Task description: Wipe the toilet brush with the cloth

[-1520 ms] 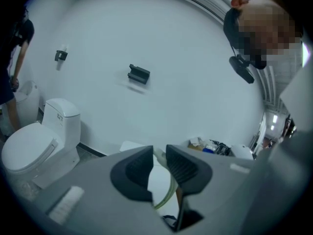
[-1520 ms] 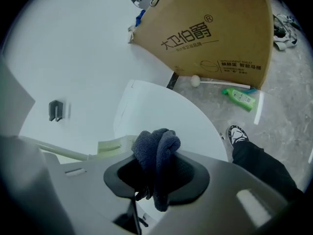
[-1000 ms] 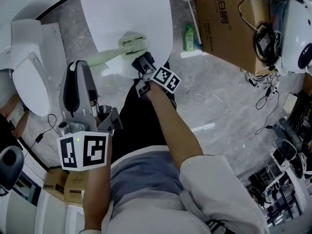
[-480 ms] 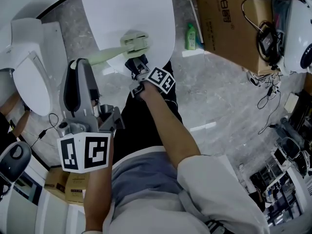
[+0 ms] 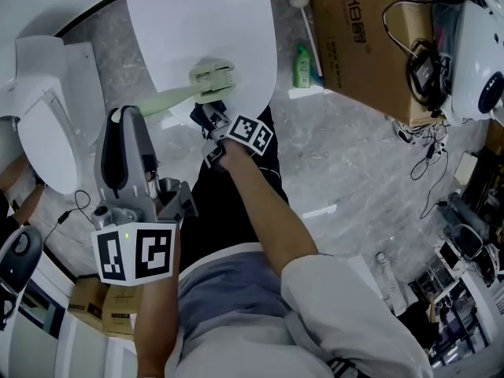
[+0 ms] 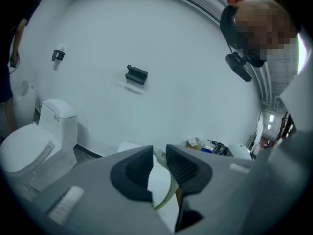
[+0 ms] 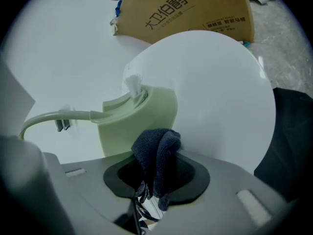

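Note:
A pale green toilet brush (image 5: pixel 211 77) lies with its head on the round white table (image 5: pixel 197 22); its handle runs down-left off the rim. My left gripper (image 5: pixel 118 116) is shut on that handle (image 6: pixel 167 194), a green strip showing between the near-closed jaws of the left gripper (image 6: pixel 157 159). My right gripper (image 5: pixel 205 115) is shut on a dark blue cloth (image 7: pixel 157 153), bunched up between its jaws. The cloth sits right against the near side of the brush head (image 7: pixel 139 116). White bristles (image 7: pixel 132 84) poke out of the head's top.
A white toilet (image 5: pixel 43 124) stands at the left. A big cardboard box (image 5: pixel 362 38) is to the right of the table, with a green bottle (image 5: pixel 302 65) and a white-tipped stick (image 5: pixel 309 22) on the marble floor beside it. Cables and gear clutter the right edge.
My right gripper with the cloth has slid left along the near side of the brush head, toward the handle. The left gripper keeps its hold and has barely moved.

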